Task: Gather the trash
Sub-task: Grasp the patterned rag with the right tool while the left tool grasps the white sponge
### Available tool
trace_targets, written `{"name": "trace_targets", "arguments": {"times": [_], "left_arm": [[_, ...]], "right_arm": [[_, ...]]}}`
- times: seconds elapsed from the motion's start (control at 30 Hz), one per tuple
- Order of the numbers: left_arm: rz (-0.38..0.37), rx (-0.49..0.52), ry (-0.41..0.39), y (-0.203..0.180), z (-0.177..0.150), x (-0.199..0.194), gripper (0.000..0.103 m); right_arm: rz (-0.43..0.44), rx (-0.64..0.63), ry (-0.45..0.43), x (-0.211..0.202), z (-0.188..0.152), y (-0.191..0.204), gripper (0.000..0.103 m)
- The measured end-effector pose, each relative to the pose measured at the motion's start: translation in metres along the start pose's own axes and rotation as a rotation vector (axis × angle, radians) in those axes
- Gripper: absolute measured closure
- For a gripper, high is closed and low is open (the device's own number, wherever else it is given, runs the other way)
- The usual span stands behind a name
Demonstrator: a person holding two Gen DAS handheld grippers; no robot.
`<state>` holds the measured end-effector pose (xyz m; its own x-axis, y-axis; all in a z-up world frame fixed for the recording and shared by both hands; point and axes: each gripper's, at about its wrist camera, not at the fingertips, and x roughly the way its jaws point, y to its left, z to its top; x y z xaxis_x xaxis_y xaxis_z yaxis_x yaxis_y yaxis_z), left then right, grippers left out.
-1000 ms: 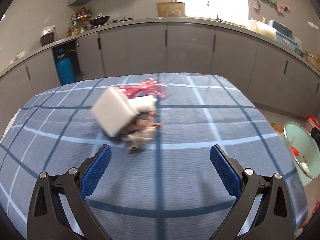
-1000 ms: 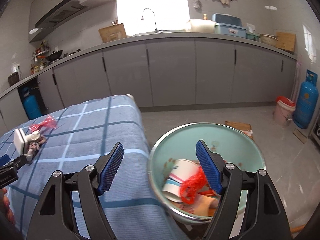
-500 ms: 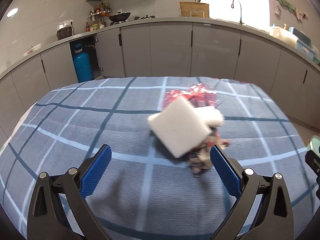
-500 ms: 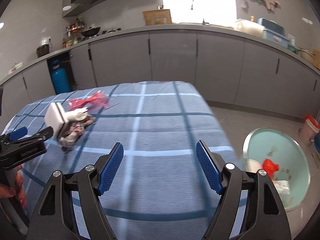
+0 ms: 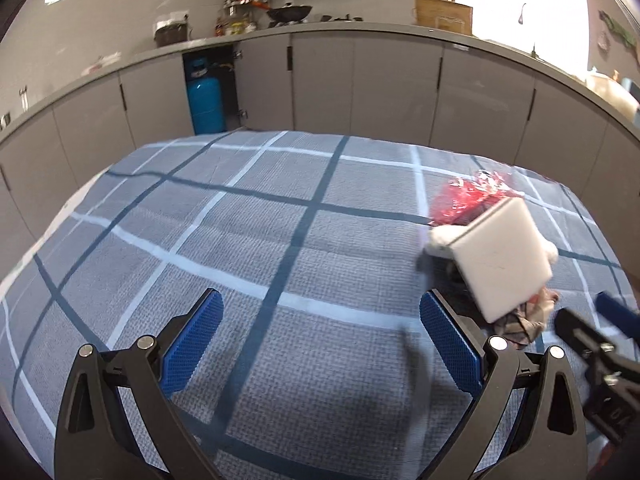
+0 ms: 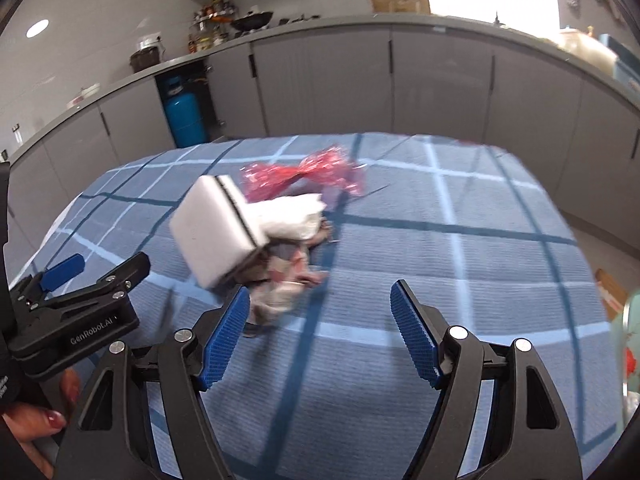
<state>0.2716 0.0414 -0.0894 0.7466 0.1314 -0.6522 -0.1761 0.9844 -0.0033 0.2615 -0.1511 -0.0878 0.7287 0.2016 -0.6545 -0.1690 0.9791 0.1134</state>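
Observation:
A small heap of trash lies on the blue checked tablecloth (image 5: 280,240): a white foam block (image 5: 502,258) (image 6: 216,232), a red crinkled wrapper (image 5: 472,196) (image 6: 304,172), a white tissue (image 6: 288,216) and crumpled paper scraps (image 6: 280,280). My right gripper (image 6: 320,320) sits just short of the heap. Its jaws are closing with nothing between them, and the scraps lie just past its left finger. My left gripper (image 5: 324,340) is open over bare cloth, left of the heap. The left gripper (image 6: 96,270) also shows at the left of the right wrist view.
A pale green bowl (image 6: 630,360) holding red trash shows at the right edge, beyond the table. Grey cabinets run behind the table, with a blue gas cylinder (image 5: 206,104) in an open bay. A person's hand (image 6: 36,420) holds the left gripper.
The right gripper swung from above the green bowl across the table to the trash heap, and its jaws narrowed. The left gripper shifted left, so the heap now sits at its right.

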Motion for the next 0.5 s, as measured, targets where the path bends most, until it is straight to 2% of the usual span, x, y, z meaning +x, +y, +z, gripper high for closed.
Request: {"name": "trace_targets", "arguments": {"times": [0.03,0.1,0.27,0.5], "left_arm": [[0.004,-0.011,0.004,0.002,0.0,0.001,0.006],[-0.003,-0.031,0.002,0.007,0.0,0.001,0.007],[-0.007,-0.041,-0.005,0.009,0.0,0.0,0.007],[-0.022,-0.02,-0.094,0.006,-0.005,-0.019,0.007]], "right_arm": [[0.017,-0.004,0.021,0.007,0.001,0.003,0.046],[0.035,-0.012,0.054,0.016,0.002,0.008,0.064],[0.101,-0.015,0.057,0.019,-0.001,0.013,0.086],[0.073,-0.021,0.026,-0.001,-0.01,-0.005,0.092]]}}
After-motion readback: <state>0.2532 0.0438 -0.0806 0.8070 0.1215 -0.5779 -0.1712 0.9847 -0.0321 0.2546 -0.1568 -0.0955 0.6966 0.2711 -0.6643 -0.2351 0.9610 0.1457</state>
